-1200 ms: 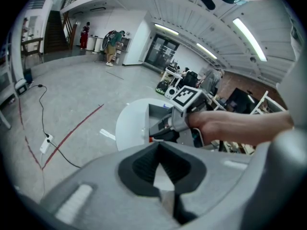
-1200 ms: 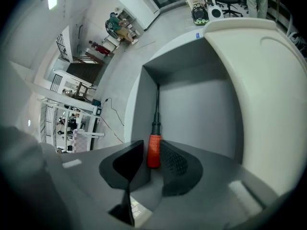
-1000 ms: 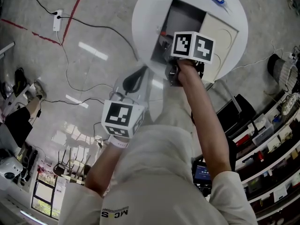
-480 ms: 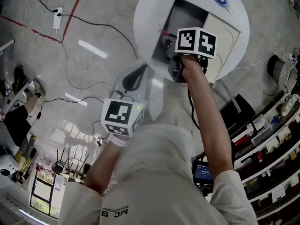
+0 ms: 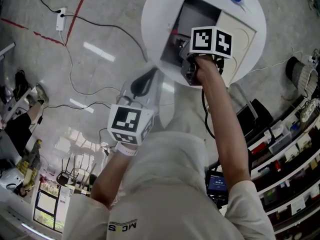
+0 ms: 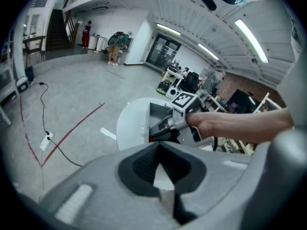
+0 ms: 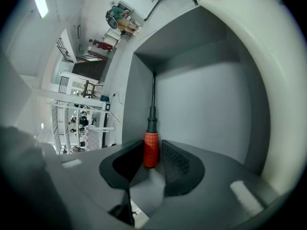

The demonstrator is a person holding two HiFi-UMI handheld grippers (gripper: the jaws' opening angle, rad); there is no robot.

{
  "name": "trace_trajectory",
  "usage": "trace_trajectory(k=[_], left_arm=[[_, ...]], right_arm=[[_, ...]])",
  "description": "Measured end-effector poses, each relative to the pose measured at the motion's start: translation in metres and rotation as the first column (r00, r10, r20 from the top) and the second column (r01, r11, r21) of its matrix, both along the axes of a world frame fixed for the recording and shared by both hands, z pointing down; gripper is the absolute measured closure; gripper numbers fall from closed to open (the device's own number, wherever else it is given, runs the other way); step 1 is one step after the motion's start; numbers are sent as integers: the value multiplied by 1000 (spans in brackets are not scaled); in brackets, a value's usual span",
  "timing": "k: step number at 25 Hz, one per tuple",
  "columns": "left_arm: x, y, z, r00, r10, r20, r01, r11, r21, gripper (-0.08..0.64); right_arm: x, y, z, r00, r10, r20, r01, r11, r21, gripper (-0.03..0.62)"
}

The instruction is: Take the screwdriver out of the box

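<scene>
Inside the box [image 7: 201,104] my right gripper [image 7: 152,146] has its jaws, just spreading, astride the screwdriver [image 7: 152,123] handle unpinched, ready to clamp; my left gripper [image 6: 159,145] idles closed, empty.

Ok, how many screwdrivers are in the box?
1: the screwdriver lies inside the box, along its left wall in the right gripper view; the box's near part is hidden.

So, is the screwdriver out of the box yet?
No, inside: the screwdriver lies within the box, shaft running along its grey wall to the far corner.
</scene>
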State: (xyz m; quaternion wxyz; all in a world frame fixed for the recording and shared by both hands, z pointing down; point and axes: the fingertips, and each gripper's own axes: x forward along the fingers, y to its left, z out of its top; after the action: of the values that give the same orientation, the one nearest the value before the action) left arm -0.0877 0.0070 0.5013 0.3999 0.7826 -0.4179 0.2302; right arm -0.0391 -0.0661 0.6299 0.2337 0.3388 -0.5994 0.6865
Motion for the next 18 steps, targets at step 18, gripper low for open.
trace_trajectory(k=[18], left_arm=[[3,4,0,1000,-2,4,2,1000,7,560]], right_arm=[[-1,3,0,1000,-9,-29,9,1000,20,508]])
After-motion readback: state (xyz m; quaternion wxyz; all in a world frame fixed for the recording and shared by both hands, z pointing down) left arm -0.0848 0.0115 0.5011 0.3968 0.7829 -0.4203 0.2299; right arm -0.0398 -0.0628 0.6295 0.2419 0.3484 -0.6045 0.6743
